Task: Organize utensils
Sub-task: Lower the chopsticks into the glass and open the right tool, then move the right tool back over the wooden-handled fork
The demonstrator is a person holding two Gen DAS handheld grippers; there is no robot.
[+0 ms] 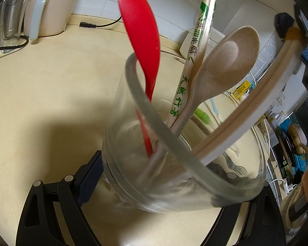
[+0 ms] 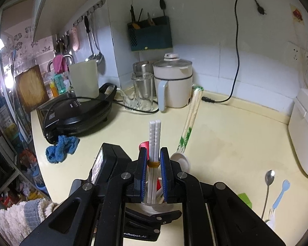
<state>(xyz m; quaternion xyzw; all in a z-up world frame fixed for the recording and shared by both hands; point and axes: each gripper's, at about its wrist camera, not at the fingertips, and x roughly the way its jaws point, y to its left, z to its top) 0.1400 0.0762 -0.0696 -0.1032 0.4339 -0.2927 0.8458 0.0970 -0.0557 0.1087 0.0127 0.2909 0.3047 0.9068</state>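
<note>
While the left gripper (image 1: 154, 186) clamps a clear glass tumbler (image 1: 174, 153) between its pads, tilted above the cream countertop (image 1: 51, 102), the glass serves as the landmark for everything else. Inside it stand a red spoon (image 1: 141, 30), a speckled beige spoon (image 1: 221, 65) and a wrapped pair of bamboo chopsticks (image 1: 197, 47); the wrapper carries green Chinese characters that I cannot read with certainty. Entering over the rim of the glass on its right side is a white pair of chopsticks (image 1: 246, 112), bound by a yellow rubber band (image 2: 153, 164) and pinched by the right gripper (image 2: 154, 164), whose blue pads press on them from both sides. Left of the glass the countertop lies open up to a white electric pot (image 1: 49, 8) and a black power cord (image 1: 100, 25) along the back wall. In the right wrist view, right of the glass, a metal spoon (image 2: 268, 184), a blue fork (image 2: 281, 192) and a green item (image 2: 245, 199) lie loose near the counter's front edge, with bare surface beyond them reaching a white appliance (image 2: 305, 133). Farther back and to the left sit a black griddle (image 2: 78, 112) and a blue cloth (image 2: 61, 147). Lettering on the gripper body reads "n Robot.AI", partly hidden.
</note>
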